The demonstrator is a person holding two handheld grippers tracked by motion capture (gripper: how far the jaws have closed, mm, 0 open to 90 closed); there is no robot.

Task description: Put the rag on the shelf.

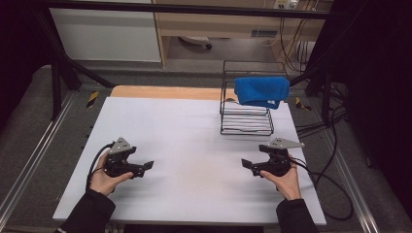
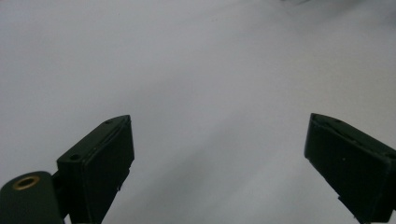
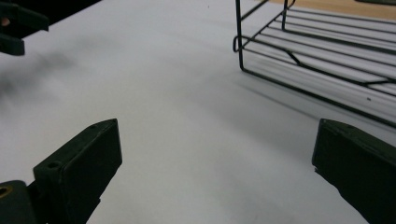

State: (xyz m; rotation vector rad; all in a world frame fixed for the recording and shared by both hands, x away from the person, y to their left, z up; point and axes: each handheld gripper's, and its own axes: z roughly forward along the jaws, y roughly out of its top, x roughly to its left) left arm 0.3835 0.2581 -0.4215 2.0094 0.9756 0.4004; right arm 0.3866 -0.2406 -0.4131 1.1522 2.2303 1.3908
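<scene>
The white table (image 1: 194, 126) is the biggest thing here, and both claws are low over its near part, well apart from each other, with bare surface between them. Beyond the right gripper (image 1: 252, 166), further up the table and a little to its outer side, stands the black wire rack (image 1: 245, 121). The blue cloth (image 1: 261, 91) hangs folded over the rack's top rail, so it is on the far side of that claw and well apart from it. From the left gripper (image 1: 145, 167) the cloth is much further, across the table and away.

Both claws are released: in each gripper view the two black jaws stand wide and nothing is between them, only the white surface.

I judge the work is finished or nearly so, with the cloth already draped on the rack and the hands resting. To do this step well, I would keep both claws released and low, away from the rack's wire feet, because a bump could shift the light rack and pull the cloth down. The cables behind the hands should also stay clear of the rack.
</scene>
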